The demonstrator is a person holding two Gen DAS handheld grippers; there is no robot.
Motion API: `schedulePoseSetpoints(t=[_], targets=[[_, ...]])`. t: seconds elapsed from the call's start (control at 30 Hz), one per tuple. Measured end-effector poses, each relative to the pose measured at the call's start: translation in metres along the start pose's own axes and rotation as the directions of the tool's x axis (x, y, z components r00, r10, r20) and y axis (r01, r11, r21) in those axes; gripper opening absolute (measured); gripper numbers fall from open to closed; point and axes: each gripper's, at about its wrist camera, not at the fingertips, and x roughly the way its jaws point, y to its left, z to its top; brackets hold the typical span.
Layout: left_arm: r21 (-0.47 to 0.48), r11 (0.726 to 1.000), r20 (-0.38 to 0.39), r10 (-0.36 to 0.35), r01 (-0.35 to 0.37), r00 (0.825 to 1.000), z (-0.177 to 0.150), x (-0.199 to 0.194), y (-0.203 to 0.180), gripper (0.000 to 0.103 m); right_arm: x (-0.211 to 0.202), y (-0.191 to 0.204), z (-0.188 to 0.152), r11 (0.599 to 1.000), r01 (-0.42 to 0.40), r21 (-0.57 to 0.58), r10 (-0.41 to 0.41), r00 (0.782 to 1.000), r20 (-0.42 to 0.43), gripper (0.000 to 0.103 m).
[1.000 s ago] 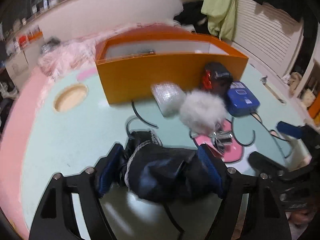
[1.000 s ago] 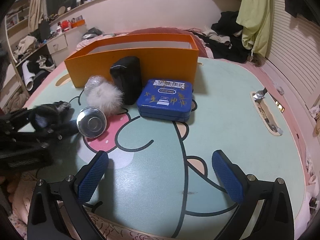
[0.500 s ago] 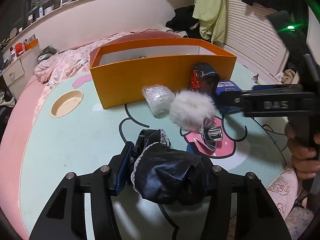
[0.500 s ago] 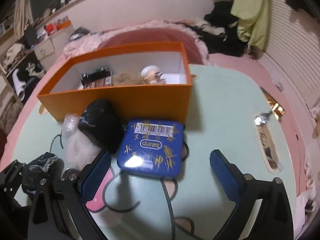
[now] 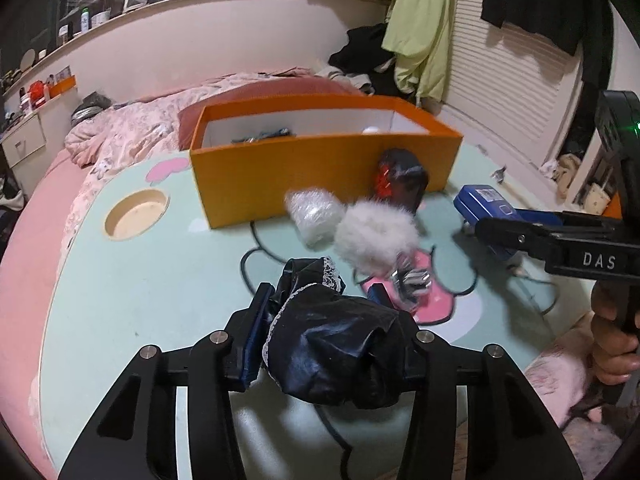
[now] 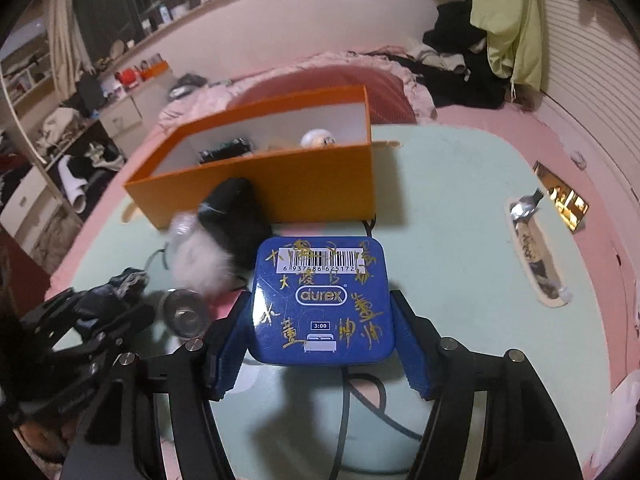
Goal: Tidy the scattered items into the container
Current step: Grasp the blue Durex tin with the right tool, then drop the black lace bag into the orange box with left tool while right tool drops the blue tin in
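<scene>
An open orange box (image 5: 320, 168) stands at the back of the green table; it also shows in the right wrist view (image 6: 320, 184) with a few items inside. My left gripper (image 5: 320, 300) is shut on a black lace-trimmed cloth (image 5: 336, 344), held above the table. My right gripper (image 6: 320, 312) is shut on a blue tin (image 6: 322, 304), lifted in front of the box; the tin also shows in the left wrist view (image 5: 480, 200). A white fluffy ball (image 5: 376, 232), a clear wrapped bundle (image 5: 314, 214), a black pouch (image 5: 400, 176) and a shiny metal piece (image 5: 412, 280) lie before the box.
The table (image 5: 140, 280) has a round cup hole (image 5: 136, 214) at the left. A spoon rest with a spoon (image 6: 528, 216) sits at the table's right edge. A pink bed with clothes lies behind the box.
My right gripper moved forward, closed on the blue tin and lifted it. My left gripper holds the black cloth a little higher.
</scene>
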Motion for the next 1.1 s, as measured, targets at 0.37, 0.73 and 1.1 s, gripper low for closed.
schedulePoseSetpoints(t=[0.37, 0.73, 1.1], targets=[[0.009, 1.0, 0.121, -0.028, 0.027, 0.992, 0.104, -0.011, 0.022, 0.048, -0.009, 0.027, 0.073, 0.997, 0.031, -0.069, -0.025, 0.995, 0.095, 0.066], [-0.157, 0.987, 0.016, -0.034, 0.036, 0.999, 0.152, 0.069, 0.062, 0.06, 0.065, 0.031, 0.135, 0.998, 0.006, -0.059, -0.005, 1.0, 0.007, 0.066], [-0.193, 0.98, 0.056, -0.033, 0.043, 0.998, 0.098, 0.025, 0.055, 0.083, 0.026, 0.029, 0.092, 0.998, -0.057, -0.035, 0.059, 0.996, 0.067, 0.078]])
